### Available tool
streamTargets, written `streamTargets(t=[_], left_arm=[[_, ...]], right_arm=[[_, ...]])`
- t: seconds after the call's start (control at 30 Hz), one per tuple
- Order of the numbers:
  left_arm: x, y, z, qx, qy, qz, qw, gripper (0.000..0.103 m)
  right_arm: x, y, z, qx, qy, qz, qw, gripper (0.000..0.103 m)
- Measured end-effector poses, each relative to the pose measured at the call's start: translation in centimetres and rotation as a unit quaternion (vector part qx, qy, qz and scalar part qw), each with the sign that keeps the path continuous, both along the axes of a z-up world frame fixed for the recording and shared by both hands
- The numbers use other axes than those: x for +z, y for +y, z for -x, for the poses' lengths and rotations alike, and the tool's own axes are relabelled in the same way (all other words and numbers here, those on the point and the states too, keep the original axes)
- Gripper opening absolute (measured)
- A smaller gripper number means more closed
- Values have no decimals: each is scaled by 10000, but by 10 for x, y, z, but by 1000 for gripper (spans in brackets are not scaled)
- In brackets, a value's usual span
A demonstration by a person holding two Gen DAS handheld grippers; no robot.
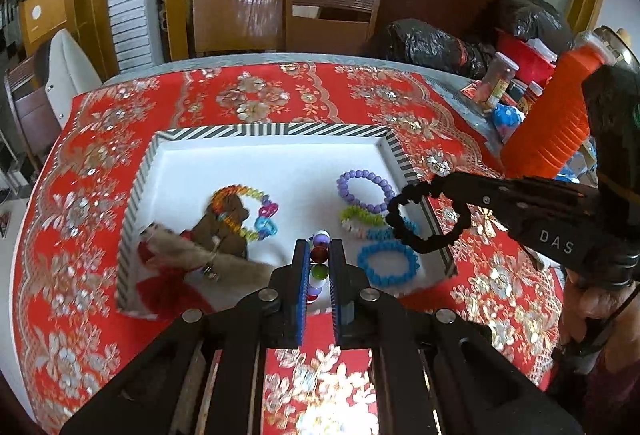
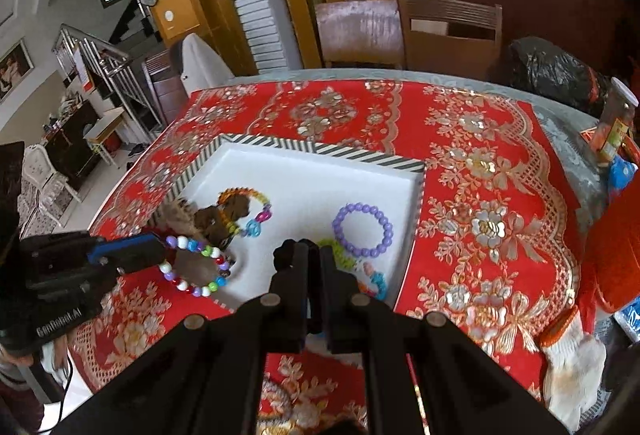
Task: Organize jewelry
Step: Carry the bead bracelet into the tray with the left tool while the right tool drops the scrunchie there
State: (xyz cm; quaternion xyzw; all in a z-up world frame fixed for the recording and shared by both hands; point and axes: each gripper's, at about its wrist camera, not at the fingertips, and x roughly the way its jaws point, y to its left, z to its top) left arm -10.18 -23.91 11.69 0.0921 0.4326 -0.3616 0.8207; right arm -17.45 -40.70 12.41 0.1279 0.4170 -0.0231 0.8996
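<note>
A white tray with a striped rim (image 1: 264, 130) (image 2: 320, 149) lies on the red cloth. My left gripper (image 1: 319, 259) (image 2: 160, 247) is shut on a multicoloured bead bracelet (image 1: 320, 255) (image 2: 196, 267) and holds it above the tray's near edge. My right gripper (image 2: 314, 255) (image 1: 404, 195) is shut on a black bead bracelet (image 1: 428, 217) above the tray's right side. In the tray lie a purple bracelet (image 1: 365, 191) (image 2: 362, 231), a blue bracelet (image 1: 388, 263), a green-white one (image 1: 360, 219), a rainbow chain (image 1: 244, 211) (image 2: 248, 211) and a brown furry piece (image 1: 224, 231).
A red flowered cloth (image 1: 280, 95) (image 2: 480, 195) covers the table. At the right are an orange bottle (image 1: 556, 115), a jar (image 1: 500, 79) (image 2: 616, 123), black bags (image 1: 432, 43) and a white glove (image 2: 572, 355). Wooden chairs (image 1: 328, 19) stand behind the table.
</note>
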Motion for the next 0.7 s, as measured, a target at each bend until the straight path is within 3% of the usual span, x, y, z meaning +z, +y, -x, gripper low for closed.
streamTargets(t=[0.27, 0.7], left_arm=[[-30, -18, -23, 93, 177, -144, 9997, 12], [-73, 11, -46, 539, 535, -353, 9965, 12]], right_arm=[[-17, -15, -39, -241, 144, -127, 9995, 5], [-70, 3, -116, -360, 532, -363, 9973, 5]])
